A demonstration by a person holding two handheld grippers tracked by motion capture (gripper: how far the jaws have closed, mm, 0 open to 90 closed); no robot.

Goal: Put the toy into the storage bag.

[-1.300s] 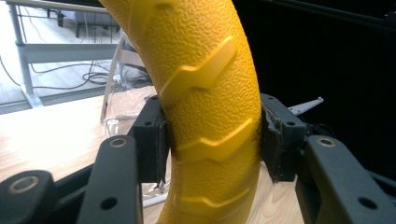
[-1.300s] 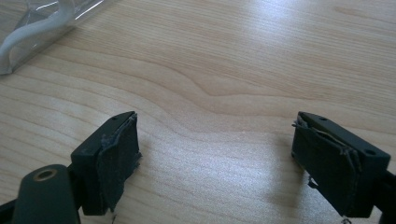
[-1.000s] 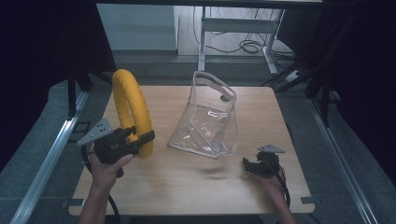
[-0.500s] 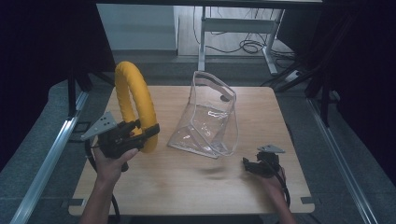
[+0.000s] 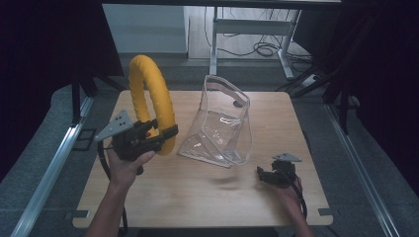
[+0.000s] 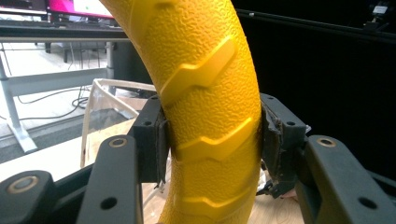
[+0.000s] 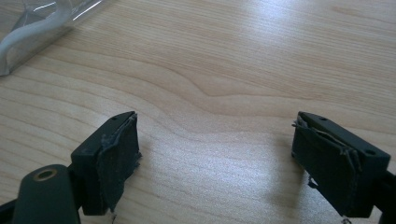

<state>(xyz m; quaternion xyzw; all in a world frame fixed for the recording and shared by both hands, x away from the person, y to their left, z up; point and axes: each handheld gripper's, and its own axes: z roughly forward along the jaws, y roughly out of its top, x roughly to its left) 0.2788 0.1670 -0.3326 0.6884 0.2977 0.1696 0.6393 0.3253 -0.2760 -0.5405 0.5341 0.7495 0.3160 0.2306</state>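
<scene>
Bench [image 5: 207, 197]: pale wood, seen from above; a dark frame and metal rails run along both sides; desk legs and loose cables stand on the floor beyond its far edge.
Clear pouch [image 5: 222, 126]: a see-through plastic bag standing upright near the middle of the bench, its mouth open upward; it sits just right of the ring and between the two hands.
Yellow ring [image 5: 150, 106]: a thick, textured hoop with raised chevron ridges, held upright above the bench's left part; its lower right arc is the gripped part.
Left claw [image 5: 160, 136]: clamped on the yellow ring, one pad pressed to each side of it in the left gripper view; the left hand [image 5: 126, 165] holds it raised.
Right claw [image 7: 217, 161]: jaws wide apart with bare wood between them; it rests low near the bench's right front, well apart from the pouch.
Change: over the last second the left claw and ring have shifted right, closer to the pouch; the right claw has stayed put.
</scene>
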